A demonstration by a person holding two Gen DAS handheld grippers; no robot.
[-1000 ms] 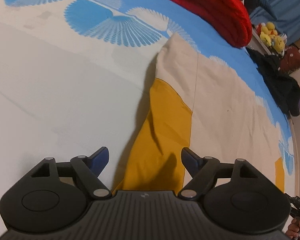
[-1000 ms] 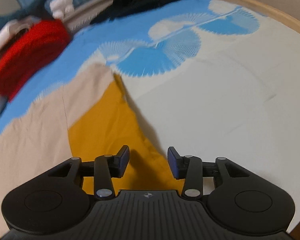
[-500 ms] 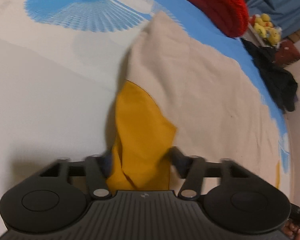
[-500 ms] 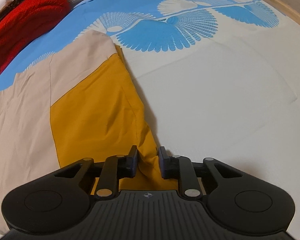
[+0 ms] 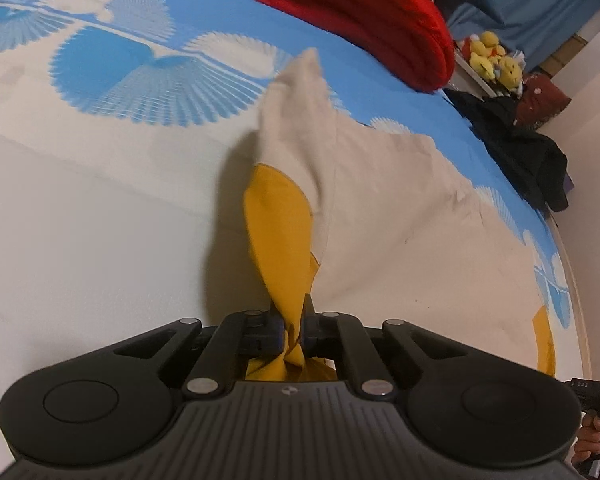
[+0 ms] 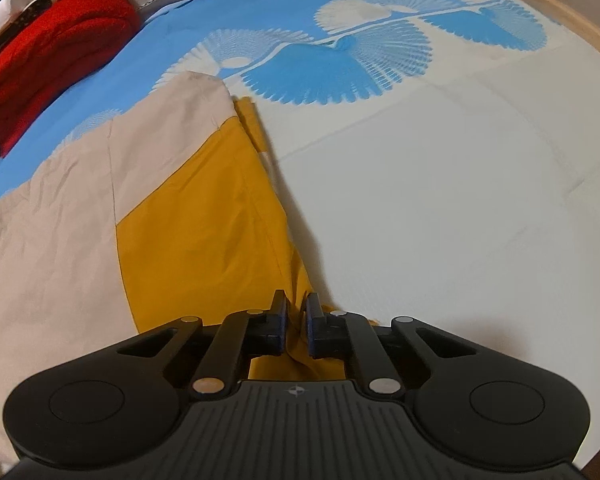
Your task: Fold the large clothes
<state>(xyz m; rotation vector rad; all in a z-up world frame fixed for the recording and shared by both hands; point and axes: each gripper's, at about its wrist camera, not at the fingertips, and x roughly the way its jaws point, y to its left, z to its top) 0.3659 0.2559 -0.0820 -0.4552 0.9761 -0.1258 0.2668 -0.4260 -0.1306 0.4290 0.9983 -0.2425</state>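
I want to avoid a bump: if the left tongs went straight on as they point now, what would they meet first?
Probably the garment itself: its yellow fabric is pinched in the closing left tongs and rises directly ahead, then the bed sheet.

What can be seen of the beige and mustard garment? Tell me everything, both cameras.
The garment is a large piece of thin woven-looking cloth, beige with mustard-yellow panels, spread on the bed sheet. Seams join the colours, and the beige is lightly creased. In the left wrist view its yellow edge is gathered into a raised ridge, pinched between the closing jaws of the left gripper. The right gripper is also closing, with a yellow edge fold between its jaws. Another yellow patch shows at the far side.
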